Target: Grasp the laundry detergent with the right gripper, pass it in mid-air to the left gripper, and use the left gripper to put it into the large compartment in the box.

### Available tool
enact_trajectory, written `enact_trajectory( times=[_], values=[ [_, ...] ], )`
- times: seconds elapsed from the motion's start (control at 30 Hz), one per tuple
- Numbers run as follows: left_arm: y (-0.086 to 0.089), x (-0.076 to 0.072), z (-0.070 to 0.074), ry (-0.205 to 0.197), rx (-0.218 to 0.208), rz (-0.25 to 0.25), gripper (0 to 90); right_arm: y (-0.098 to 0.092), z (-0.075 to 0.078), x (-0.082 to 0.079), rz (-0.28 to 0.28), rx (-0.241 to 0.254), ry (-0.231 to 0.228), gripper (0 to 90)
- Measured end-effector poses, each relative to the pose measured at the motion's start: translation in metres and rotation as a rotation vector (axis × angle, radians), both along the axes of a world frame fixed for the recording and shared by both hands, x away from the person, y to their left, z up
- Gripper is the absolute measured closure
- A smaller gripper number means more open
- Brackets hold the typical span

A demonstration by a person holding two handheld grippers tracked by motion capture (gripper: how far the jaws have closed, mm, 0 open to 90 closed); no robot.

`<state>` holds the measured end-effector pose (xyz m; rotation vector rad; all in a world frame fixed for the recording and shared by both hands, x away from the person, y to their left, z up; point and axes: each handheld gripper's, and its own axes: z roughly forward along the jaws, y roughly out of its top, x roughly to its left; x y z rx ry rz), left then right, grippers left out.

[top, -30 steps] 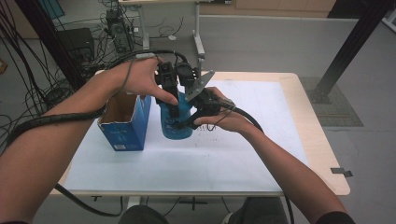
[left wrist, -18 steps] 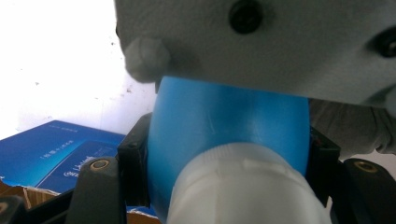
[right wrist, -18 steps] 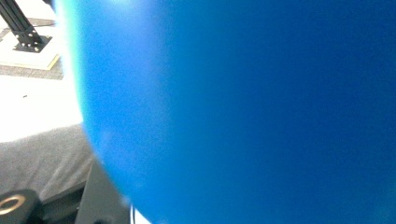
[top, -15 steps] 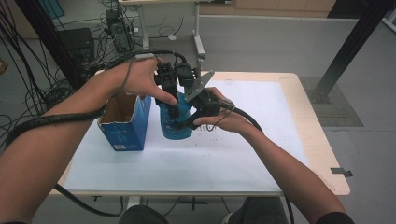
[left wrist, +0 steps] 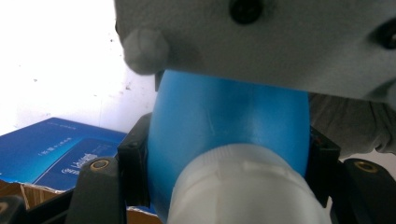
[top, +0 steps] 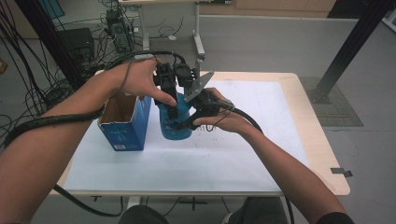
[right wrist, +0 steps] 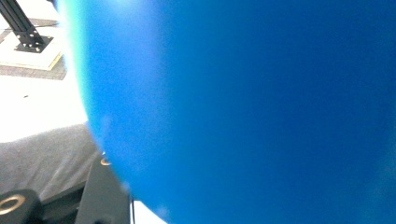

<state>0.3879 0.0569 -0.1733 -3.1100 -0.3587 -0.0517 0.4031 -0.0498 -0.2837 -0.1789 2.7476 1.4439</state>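
table (top: 261, 172) | blue bottle (top: 175, 122) clamped between left hand-held gripper (top: 172, 109) jaws

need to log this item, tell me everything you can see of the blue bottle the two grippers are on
The blue bottle looks like smooth, glossy plastic with a rounded body and a ribbed white cap. It stands upright on the white tabletop, just right of an open blue carton. The left gripper comes down from above, its black jaws shut on the shoulder just below the cap. The right gripper is shut on the body from the side. No label or contents can be made out.
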Motion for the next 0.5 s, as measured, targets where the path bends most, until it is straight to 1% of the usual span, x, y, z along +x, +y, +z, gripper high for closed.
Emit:
enact_trajectory(
  times=[0.5],
  values=[
    [0.0001, 0.0009, 0.0003, -0.001, 0.001, -0.002, 36.8, -0.0003, -0.0002, 0.0001, -0.008, 0.001, 0.013, 41.8]
  ],
)
